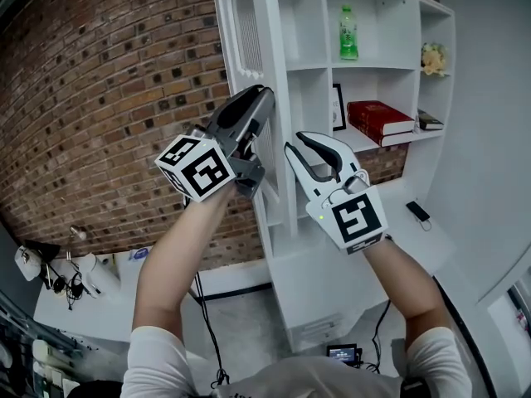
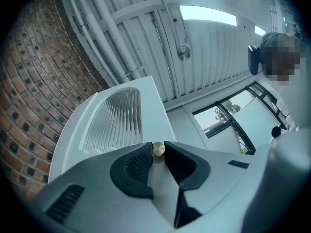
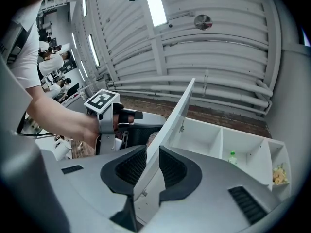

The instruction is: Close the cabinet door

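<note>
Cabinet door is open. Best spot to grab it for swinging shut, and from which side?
Grip the brass knob on the frame of the cabinet door, coming at its outer face: it's small and round and stands off the panel, so jaws fit around it. The left gripper pinches it; the right gripper clamps the door's thin edge.

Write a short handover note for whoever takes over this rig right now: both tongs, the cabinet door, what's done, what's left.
Left tongs: closed on the door's small brass knob.
Right tongs: astride the door, apparently pinching its edge.
Door: open, standing out from the white cabinet, with the shelves exposed.
Done: both holds on the door are taken.
Left: swing the door shut against the cabinet front, then release both tongs.
</note>
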{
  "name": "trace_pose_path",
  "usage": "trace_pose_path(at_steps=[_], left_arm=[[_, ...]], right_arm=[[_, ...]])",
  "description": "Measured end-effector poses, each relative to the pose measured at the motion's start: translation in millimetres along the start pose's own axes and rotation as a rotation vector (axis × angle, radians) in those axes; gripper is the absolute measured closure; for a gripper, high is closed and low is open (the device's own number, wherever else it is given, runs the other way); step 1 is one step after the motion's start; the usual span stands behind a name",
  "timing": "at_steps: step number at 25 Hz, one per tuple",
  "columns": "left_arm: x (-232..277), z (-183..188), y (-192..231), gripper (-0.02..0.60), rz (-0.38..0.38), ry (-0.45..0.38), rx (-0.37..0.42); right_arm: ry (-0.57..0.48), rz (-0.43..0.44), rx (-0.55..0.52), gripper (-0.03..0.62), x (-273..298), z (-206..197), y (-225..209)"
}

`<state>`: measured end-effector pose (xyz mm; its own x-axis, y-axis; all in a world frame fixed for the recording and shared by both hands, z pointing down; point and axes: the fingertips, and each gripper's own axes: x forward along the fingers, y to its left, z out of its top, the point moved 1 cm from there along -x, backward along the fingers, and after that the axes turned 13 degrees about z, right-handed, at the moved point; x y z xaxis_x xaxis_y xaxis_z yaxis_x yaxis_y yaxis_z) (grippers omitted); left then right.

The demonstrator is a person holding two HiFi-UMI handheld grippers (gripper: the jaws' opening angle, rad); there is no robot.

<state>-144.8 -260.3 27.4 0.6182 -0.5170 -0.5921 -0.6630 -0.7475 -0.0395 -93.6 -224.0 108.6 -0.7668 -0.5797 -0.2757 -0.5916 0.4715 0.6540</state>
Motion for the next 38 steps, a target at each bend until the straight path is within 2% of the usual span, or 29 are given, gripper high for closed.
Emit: trace_pose_path(at_steps=[25, 38], left_arm=[[51.5, -36.1, -29.1, 0.499, 0.126, 0.043, 0.115], [96.0, -67.0, -38.2, 0.505, 0.178, 0.084, 0.175]], right_arm=[[0.013, -0.018, 0.046, 0.51, -33.4, -37.2, -53.6], [0.055, -0.08, 0.096, 0.522, -46.8, -74.5, -98.5]])
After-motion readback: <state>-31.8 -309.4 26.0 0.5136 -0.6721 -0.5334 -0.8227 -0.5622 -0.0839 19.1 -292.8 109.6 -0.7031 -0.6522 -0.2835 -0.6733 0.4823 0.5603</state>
